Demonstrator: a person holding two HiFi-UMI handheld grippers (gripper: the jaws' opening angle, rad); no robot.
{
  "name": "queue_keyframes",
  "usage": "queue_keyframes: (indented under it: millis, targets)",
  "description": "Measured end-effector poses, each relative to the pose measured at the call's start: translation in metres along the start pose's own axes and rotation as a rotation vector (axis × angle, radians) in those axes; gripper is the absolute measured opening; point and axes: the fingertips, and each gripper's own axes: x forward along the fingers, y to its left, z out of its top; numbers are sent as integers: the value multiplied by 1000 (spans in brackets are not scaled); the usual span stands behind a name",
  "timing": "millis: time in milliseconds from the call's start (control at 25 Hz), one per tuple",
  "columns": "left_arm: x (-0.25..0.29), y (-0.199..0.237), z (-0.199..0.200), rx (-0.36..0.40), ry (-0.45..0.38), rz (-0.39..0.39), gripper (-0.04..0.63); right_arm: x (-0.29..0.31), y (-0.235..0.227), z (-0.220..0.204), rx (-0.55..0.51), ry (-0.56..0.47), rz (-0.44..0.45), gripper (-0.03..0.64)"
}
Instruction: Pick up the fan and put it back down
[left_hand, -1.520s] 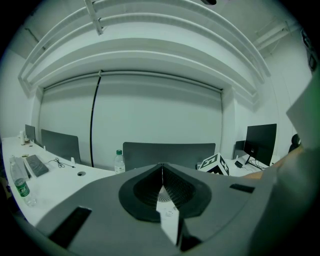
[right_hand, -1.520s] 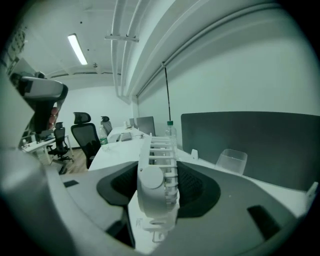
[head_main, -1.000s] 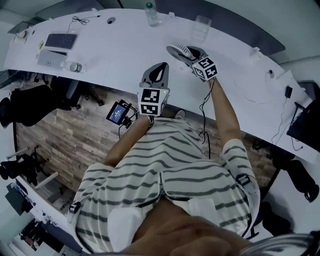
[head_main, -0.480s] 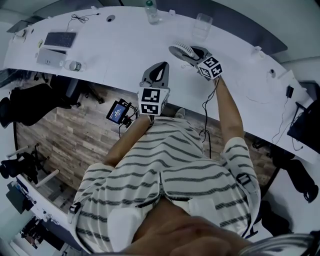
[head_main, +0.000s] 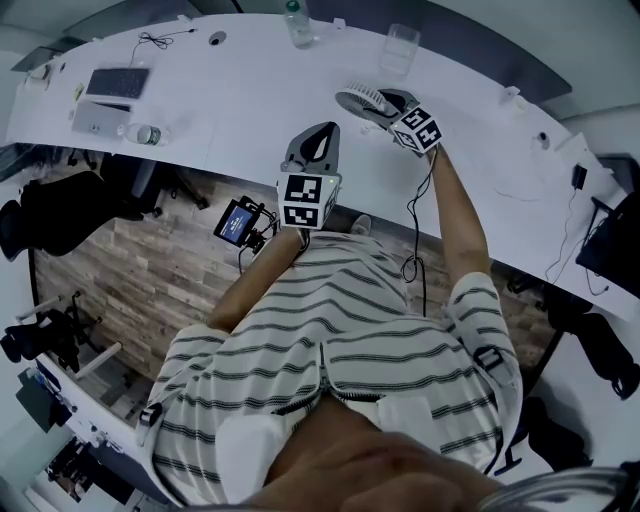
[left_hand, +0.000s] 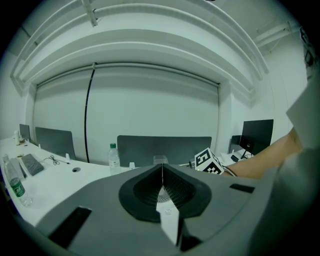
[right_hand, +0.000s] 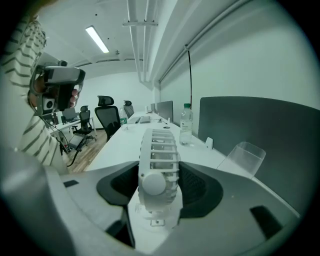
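Looking down in the head view, we see the left claw (head_main: 318, 138) held over the near edge of the white surface (head_main: 230, 95), with its marker cube (head_main: 307, 200) toward the person's striped shirt (head_main: 340, 330). The right claw (head_main: 390, 104) reaches farther across the surface. The white fan (head_main: 358, 100) is at its tip, near a clear cup (head_main: 398, 48) and a bottle (head_main: 297, 22). From here we cannot tell if the fan touches the surface or is a little above it. A keyboard (head_main: 118, 80) lies well apart, at the left.

In the left gripper view, the two jaws are pressed together and nothing is between them. Beyond them we see the bottle and the cup.

In the right gripper view, the jaws are clamped on the fan from both sides. The fan stands edge-on between them, with a round knob on its rim toward the camera. The bottle and the cup stand on the surface behind it.
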Motion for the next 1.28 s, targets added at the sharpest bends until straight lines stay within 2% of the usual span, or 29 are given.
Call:
queue_keyframes:
  millis: [400, 520, 800, 960, 1040, 1120, 1280]
  targets:
    - [-1, -2, 2, -14, 1, -10, 9, -12, 2, 8, -27, 30, -55, 227]
    - [1, -4, 2, -19, 1, -16, 8, -20, 2, 12, 3, 2, -68, 227]
    - [1, -5, 7, -32, -14, -25, 9, -44, 10, 34, 0, -64, -139, 225]
    - [3, -13, 9, -25, -18, -44, 9, -56, 13, 45, 57, -129, -172, 225]
    - [4, -17, 10, -21, -21, -57, 8, -64, 14, 51, 75, -161, -214, 184]
    - [4, -20, 10, -19, -20, -64, 8, -73, 14, 58, 88, -195, -278, 94]
    - [5, -26, 10, -10, -16, -81, 8, -88, 20, 64, 107, -244, -381, 31]
